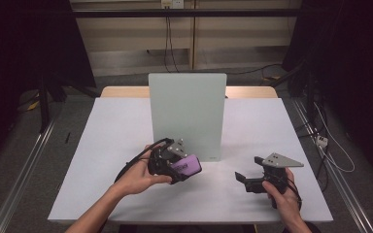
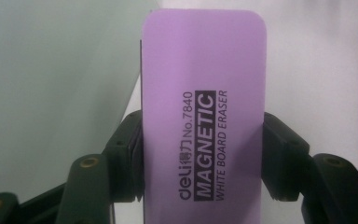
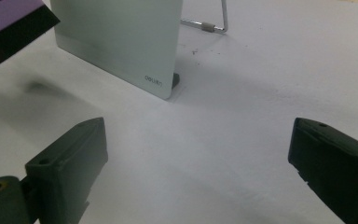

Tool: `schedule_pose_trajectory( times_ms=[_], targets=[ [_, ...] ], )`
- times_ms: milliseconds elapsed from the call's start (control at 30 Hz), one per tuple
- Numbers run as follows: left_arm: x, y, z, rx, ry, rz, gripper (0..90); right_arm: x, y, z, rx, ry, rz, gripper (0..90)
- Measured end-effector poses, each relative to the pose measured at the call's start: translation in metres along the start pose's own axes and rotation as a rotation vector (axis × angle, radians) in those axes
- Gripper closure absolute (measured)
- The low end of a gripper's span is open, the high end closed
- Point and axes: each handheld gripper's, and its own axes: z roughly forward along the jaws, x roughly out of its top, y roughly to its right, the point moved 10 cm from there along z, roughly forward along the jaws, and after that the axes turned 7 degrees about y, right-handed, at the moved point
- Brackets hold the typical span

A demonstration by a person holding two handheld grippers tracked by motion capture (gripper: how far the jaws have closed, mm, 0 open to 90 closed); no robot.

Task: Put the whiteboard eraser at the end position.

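Observation:
A purple magnetic whiteboard eraser (image 2: pixel 203 116) with black lettering sits between the jaws of my left gripper (image 2: pixel 203 158), which is shut on its two long sides. In the high view that left gripper (image 1: pixel 187 167) holds the eraser (image 1: pixel 188 165) just above the table, in front of the lower left part of an upright pale glass board (image 1: pixel 187 114). My right gripper (image 1: pixel 240 178) rests low at the right, open, with nothing between its fingers (image 3: pixel 70 163). From the right gripper view, the board's lower corner (image 3: pixel 121 42) and a corner of the eraser (image 3: pixel 9 18) are visible ahead.
The board stands on a white table (image 1: pixel 116 141) on a small dark foot (image 3: pixel 175 80) and a metal wire stand (image 3: pixel 212 25). Dark curtains flank the table, and cables lie on the floor at the right (image 1: pixel 323 141).

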Motion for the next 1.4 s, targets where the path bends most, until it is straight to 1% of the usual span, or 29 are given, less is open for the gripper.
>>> schedule_pose_trajectory(
  times_ms=[200, 267, 300, 367, 433, 467, 500, 533, 567, 600, 633, 700, 733, 767, 800, 833, 867, 900, 933, 967, 1000, 1033, 1067, 1133, 1167, 1200, 1233, 1267, 1400],
  targets=[
    [-0.003, 0.006, 0.013, -0.041, -0.022, -0.014, 41.0, 0.0, 0.0, -0.001, -0.001, -0.002, -0.005, 4.4],
    [-0.005, 0.006, 0.016, -0.036, -0.042, -0.002, 41.0, 0.0, 0.0, -0.001, -0.003, -0.002, -0.006, 4.4],
    [-0.007, 0.008, 0.019, -0.045, -0.048, -0.012, 41.0, 0.0, 0.0, -0.001, -0.004, -0.001, -0.007, 4.4],
    [-0.009, 0.007, 0.021, -0.047, -0.07, -0.012, 41.0, 0.0, -0.001, -0.001, -0.004, -0.002, -0.008, 4.4],
    [-0.009, 0.009, 0.025, -0.049, -0.064, -0.019, 41.0, 0.0, -0.002, -0.001, -0.004, -0.004, -0.012, 4.5],
    [-0.01, 0.009, 0.026, -0.065, -0.073, -0.01, 40.9, 0.0, -0.002, -0.002, -0.005, -0.004, -0.011, 4.4],
    [-0.01, 0.01, 0.028, -0.059, -0.072, -0.01, 40.9, 0.0, -0.002, -0.002, -0.006, -0.003, -0.01, 4.4],
    [-0.011, 0.011, 0.028, -0.072, -0.101, -0.007, 40.9, 0.0, -0.001, -0.002, -0.008, -0.003, -0.006, 4.4],
    [-0.011, 0.011, 0.031, -0.083, -0.088, -0.003, 40.9, 0.0, -0.001, -0.003, -0.01, -0.002, -0.011, 4.4],
    [-0.01, 0.012, 0.034, -0.076, -0.081, -0.021, 40.9, 0.0, 0.0, -0.003, -0.013, -0.003, -0.008, 4.4],
    [-0.011, 0.011, 0.034, -0.084, -0.101, 0.0, 40.7, -0.001, -0.001, -0.004, -0.013, -0.003, -0.009, 4.4],
    [-0.011, 0.012, 0.039, -0.071, -0.09, -0.005, 40.7, -0.001, -0.001, -0.004, -0.011, -0.003, -0.011, 4.4],
    [-0.011, 0.012, 0.038, -0.091, -0.101, 0.0, 40.5, -0.001, -0.001, -0.004, -0.013, -0.002, -0.009, 4.4],
    [-0.012, 0.01, 0.04, -0.06, -0.1, 0.011, 40.4, -0.001, -0.001, -0.004, -0.013, -0.002, -0.009, 4.4],
    [-0.011, 0.013, 0.042, -0.065, -0.088, -0.012, 40.4, -0.001, -0.001, -0.004, -0.014, -0.002, -0.009, 4.5],
    [-0.013, 0.011, 0.042, -0.067, -0.109, 0.007, 40.4, -0.001, -0.001, -0.005, -0.015, -0.001, -0.008, 4.4],
    [-0.013, 0.012, 0.044, -0.062, -0.108, 0.002, 40.4, -0.001, 0.0, -0.005, -0.015, -0.002, -0.011, 4.4],
    [-0.014, 0.011, 0.045, -0.057, -0.116, 0.014, 39.9, -0.001, 0.0, -0.005, -0.015, -0.001, -0.01, 4.4],
    [-0.014, 0.013, 0.047, -0.053, -0.096, -0.008, 39.7, -0.001, 0.0, -0.005, -0.015, -0.001, -0.009, 4.4],
    [-0.015, 0.01, 0.045, -0.06, -0.127, 0.018, 39.7, -0.001, -0.001, -0.004, -0.014, -0.001, -0.008, 4.4],
    [-0.015, 0.012, 0.045, -0.08, -0.12, 0.007, 39.7, -0.001, -0.001, -0.004, -0.012, -0.002, -0.009, 4.4],
    [-0.016, 0.011, 0.044, -0.067, -0.125, 0.009, 39.7, -0.001, -0.001, -0.004, -0.011, -0.002, -0.009, 4.4],
    [-0.015, 0.011, 0.047, -0.048, -0.102, -0.012, 39.6, -0.001, -0.001, -0.004, -0.013, -0.002, -0.009, 4.4],
    [-0.016, 0.01, 0.047, -0.055, -0.107, -0.012, 38.0, -0.001, 0.0, -0.004, -0.013, -0.004, -0.011, 4.5],
    [-0.019, 0.007, 0.045, -0.027, -0.147, 0.006, 38.0, -0.001, 0.0, -0.004, -0.013, -0.004, -0.011, 4.4],
    [-0.018, 0.008, 0.046, -0.024, -0.133, -0.007, 38.0, -0.001, -0.001, -0.004, -0.012, -0.004, -0.01, 4.4],
    [-0.017, 0.01, 0.048, -0.053, -0.099, -0.018, 38.0, -0.001, -0.001, -0.004, -0.01, -0.004, -0.011, 4.4],
    [-0.016, 0.011, 0.048, -0.058, -0.089, -0.031, 38.0, -0.001, -0.001, -0.004, -0.009, -0.004, -0.011, 4.4],
    [-0.017, 0.01, 0.048, -0.058, -0.085, -0.027, 37.3, -0.001, -0.001, -0.004, -0.009, -0.004, -0.011, 4.4]
  ],
)
